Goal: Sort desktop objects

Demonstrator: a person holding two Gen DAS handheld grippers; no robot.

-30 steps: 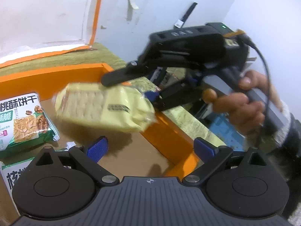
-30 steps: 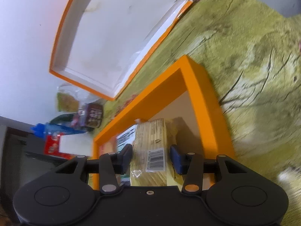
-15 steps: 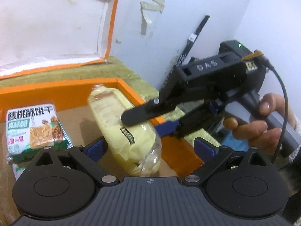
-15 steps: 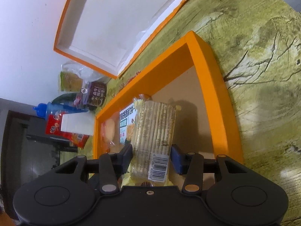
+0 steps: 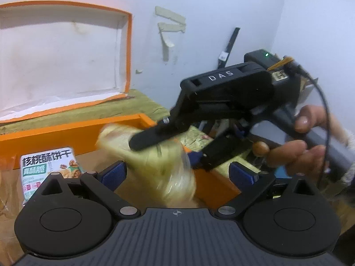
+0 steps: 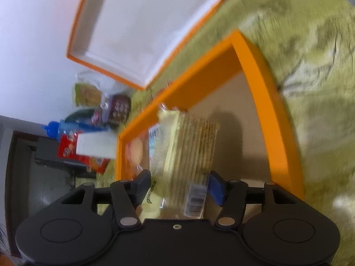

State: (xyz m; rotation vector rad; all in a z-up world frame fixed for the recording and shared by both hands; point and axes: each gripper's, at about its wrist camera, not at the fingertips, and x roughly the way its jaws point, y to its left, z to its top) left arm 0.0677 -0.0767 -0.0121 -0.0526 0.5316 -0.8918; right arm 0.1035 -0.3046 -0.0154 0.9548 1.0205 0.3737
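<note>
A yellow cracker pack point(image 5: 155, 161) hangs over the open orange box point(image 5: 73, 130), blurred with motion. My right gripper point(image 5: 168, 153) straddles it and its jaws are opening. In the right wrist view the cracker pack point(image 6: 190, 146) stands on end between the fingers of the right gripper point(image 6: 179, 187), with a gap showing at the left pad. My left gripper point(image 5: 177, 174) is open and empty, low over the box's near side. A green and white walnut biscuit pack point(image 5: 48, 164) lies in the box at the left.
The box's white-lined lid point(image 5: 62, 55) leans against the wall behind. A hand point(image 5: 299, 150) holds the right gripper's handle. Beyond the box point(image 6: 266, 110) sit a blue bottle point(image 6: 66, 126), a red pack point(image 6: 68, 150) and a brown pack point(image 6: 119, 108) on the green cloth.
The right gripper's jaws have spread and the cracker pack has tipped from flat to on end, sinking toward the box floor. My left gripper's view has lifted, showing more of the wall.
</note>
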